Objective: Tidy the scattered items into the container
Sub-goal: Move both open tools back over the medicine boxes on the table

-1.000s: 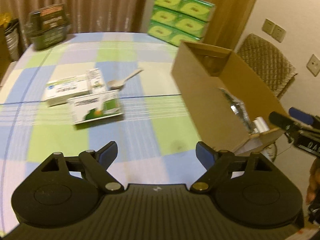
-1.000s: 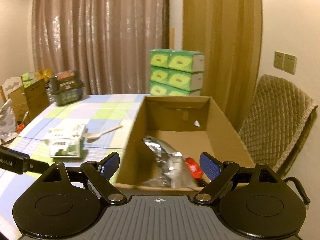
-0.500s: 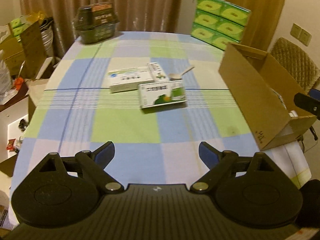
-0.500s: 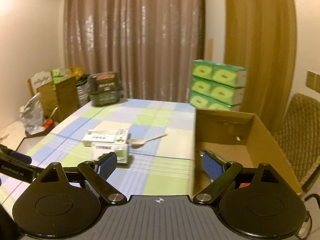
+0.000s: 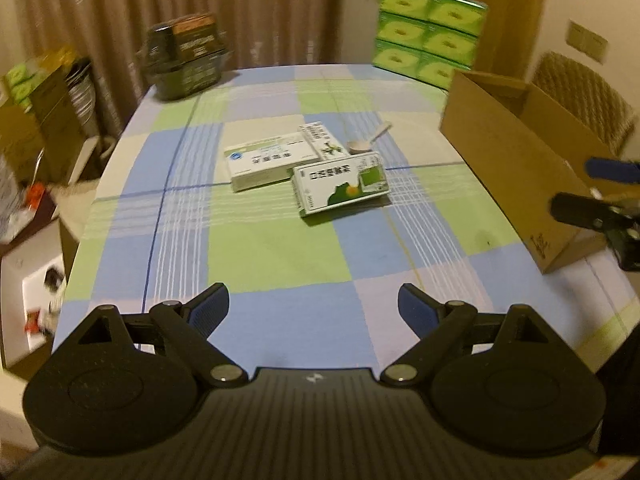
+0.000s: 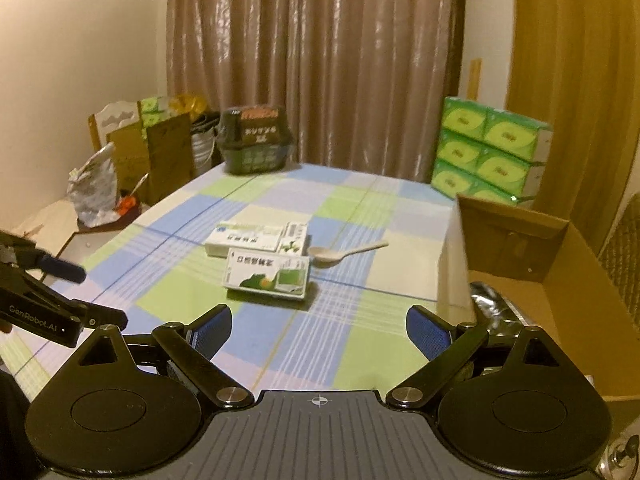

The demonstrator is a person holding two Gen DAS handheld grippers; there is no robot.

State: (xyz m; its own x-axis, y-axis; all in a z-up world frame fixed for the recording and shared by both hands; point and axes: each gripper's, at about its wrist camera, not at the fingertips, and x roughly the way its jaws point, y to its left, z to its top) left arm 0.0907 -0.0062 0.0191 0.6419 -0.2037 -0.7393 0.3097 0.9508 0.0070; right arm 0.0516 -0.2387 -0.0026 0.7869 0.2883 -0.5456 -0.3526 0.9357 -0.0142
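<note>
Cardboard box (image 6: 568, 264) at table edge, three cartons (image 5: 342, 182) and spoon (image 6: 340, 254) mid-table

"GenRobot.AI" on left tool (image 6: 60, 276)

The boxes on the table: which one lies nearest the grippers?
The green-and-white box with the big green picture; it lies in front of the long white box and the small box.

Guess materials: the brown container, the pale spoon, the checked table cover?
Open brown cardboard box: likely corrugated card, matte, with folded flaps and raw edges. Pale spoon: looks like plastic or a fibre disposable, smooth and dull cream; cannot tell which. Blue, green and white checked table cover: probably woven cloth, matte, draping over the table edge.
</note>
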